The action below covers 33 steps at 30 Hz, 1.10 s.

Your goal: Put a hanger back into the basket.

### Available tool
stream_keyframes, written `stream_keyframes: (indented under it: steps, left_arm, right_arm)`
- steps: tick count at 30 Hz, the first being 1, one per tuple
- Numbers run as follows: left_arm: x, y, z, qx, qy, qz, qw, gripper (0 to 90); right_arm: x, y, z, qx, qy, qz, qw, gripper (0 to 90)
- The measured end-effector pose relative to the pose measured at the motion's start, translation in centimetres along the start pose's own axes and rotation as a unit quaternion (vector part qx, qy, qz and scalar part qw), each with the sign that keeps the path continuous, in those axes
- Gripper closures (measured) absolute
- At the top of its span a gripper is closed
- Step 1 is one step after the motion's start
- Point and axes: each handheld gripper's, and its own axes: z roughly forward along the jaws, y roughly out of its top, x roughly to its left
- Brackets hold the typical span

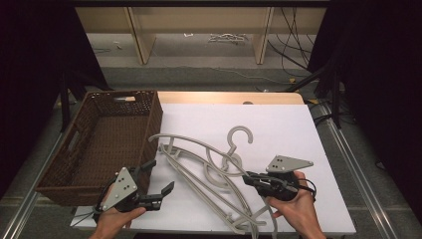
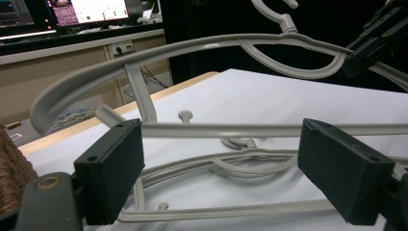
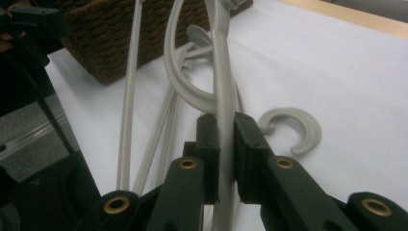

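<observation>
- Right gripper: at 5 o'clock in the high view, held in the person's right hand; jaws clamped together on the grey bar of a hanger; the right gripper view shows the bar pinched between the two black pads, running up toward 12 o'clock.
- Held hanger: one end raised off the white table cover; its arm arches toward 10 o'clock, near the basket corner; its hook points toward 12 o'clock.
- Second hanger: lies flat on the cover beneath and beside the first, stretching from the centre toward 6 o'clock; whether the two touch cannot be told.
- Left gripper: at 7 o'clock in the high view, in the left hand; jaws wide apart, nothing between the pads; the left gripper view shows the hanger bars beyond the open jaws, not touching them.
- Wicker basket: brown, at 9 o'clock, on the left edge of the table; interior bare; just beside the left gripper.
</observation>
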Motion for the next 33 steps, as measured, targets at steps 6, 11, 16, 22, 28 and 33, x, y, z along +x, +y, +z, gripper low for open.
stream_keyframes:
  steps: [6,11,16,22,28,33]
  left_arm:
    - [-0.8,0.5,0.7,0.011,-0.009,0.004,0.9999,15.8]
    - [-1.3,1.9,1.4,0.010,-0.041,-0.007,0.9991,15.7]
    - [-2.3,3.3,3.1,0.025,-0.054,0.005,0.9982,16.3]
    - [-3.3,4.3,5.2,0.065,-0.100,0.022,0.9927,19.0]
    - [-3.8,5.3,6.5,0.109,-0.127,0.050,0.9846,25.9]
    - [-4.0,5.8,7.4,0.148,-0.143,0.063,0.9765,34.5]
  right_arm:
    - [0.2,-0.9,-0.5,0.011,-0.001,-0.011,0.9999,82.6]
    - [0.6,-1.5,-1.0,0.020,-0.002,-0.024,0.9995,82.5]
    - [1.7,-1.8,-1.0,0.031,0.010,-0.047,0.9983,82.5]
    - [2.3,-1.9,-0.9,0.037,0.017,-0.067,0.9969,82.5]
    - [3.0,-1.8,-0.8,0.050,0.015,-0.092,0.9944,82.5]
    - [3.3,-1.6,-0.7,0.051,0.015,-0.106,0.9929,82.5]
